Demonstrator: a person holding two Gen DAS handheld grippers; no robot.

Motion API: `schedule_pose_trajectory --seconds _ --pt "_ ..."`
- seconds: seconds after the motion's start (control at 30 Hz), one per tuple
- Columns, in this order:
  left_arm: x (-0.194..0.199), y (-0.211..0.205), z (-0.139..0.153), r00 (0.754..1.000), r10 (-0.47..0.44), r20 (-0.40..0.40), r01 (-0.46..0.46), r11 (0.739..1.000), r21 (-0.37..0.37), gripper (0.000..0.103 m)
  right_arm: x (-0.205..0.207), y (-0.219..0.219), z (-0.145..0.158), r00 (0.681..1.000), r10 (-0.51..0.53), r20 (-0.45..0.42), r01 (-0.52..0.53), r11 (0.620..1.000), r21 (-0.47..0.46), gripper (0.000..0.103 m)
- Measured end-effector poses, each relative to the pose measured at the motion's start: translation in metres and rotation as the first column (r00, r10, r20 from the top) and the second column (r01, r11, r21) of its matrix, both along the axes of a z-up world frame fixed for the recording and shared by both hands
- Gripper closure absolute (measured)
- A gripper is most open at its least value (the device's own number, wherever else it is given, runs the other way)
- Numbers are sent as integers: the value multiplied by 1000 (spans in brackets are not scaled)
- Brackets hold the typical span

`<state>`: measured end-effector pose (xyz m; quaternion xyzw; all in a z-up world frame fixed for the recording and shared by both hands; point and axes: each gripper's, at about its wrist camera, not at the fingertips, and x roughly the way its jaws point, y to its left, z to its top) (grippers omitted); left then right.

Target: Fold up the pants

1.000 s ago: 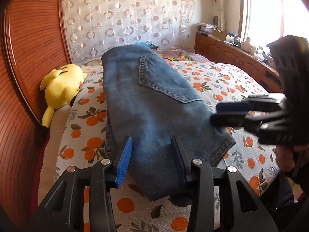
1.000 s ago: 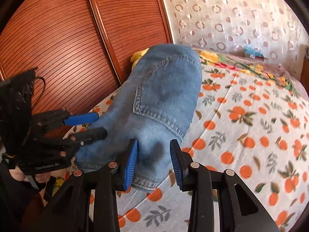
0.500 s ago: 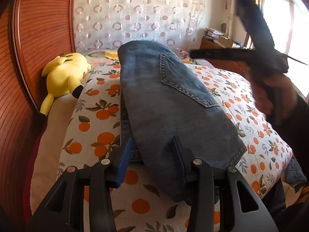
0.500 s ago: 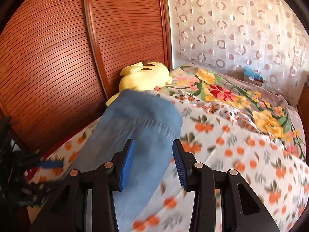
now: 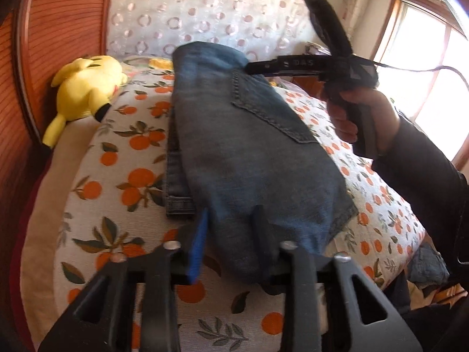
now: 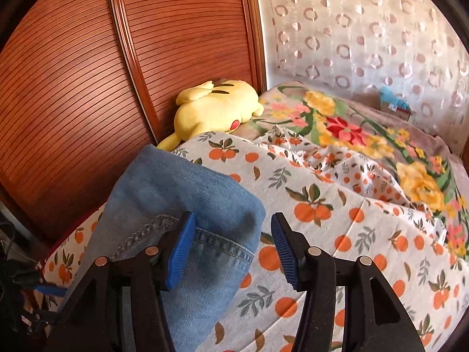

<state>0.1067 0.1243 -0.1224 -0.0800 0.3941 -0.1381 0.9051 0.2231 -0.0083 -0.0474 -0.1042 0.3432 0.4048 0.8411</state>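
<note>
The bed (orange-print sheet) carries folded jeans at centre frame, a yellow plush upper left.

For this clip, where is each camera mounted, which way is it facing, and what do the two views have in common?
Left wrist: on the left tongs, facing up the bed along the folded jeans; right hand and sleeve show.
Right wrist: on the right tongs, above the jeans' far end, facing the wooden panel; no hand visible.
Shared: jeans, yellow plush, orange-print sheet.
</note>
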Motion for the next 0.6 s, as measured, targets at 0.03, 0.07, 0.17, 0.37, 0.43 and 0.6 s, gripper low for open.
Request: schedule_pose_trajectory --seconds 0.03,0.07,0.17,0.37,0.43,0.6 --pt "0 -2 1 1000 -13 -1 13 1000 -4 91 1 0 0 1000 -1 -5 1 1000 -1 46" --pt "0 -4 2 1000 -13 3 12 1000 7 94 3 0 -1 1000 -2 -10 2 1000 0 45" --pt "-4 -3 13 999 4 36 -5 1000 20 99 8 -1 -1 1000 -14 -14 14 1000 1 45" --pt "1 14 19 999 43 30 -46 993 109 99 7 -1 0 1000 -18 -24 18 1000 13 45" --pt "4 16 9 999 46 -8 -45 995 89 95 6 0 -1 1000 -16 -19 16 1000 10 44" --pt "6 15 17 998 63 26 -65 994 86 80 9 -2 -7 999 -19 -28 19 1000 9 40"
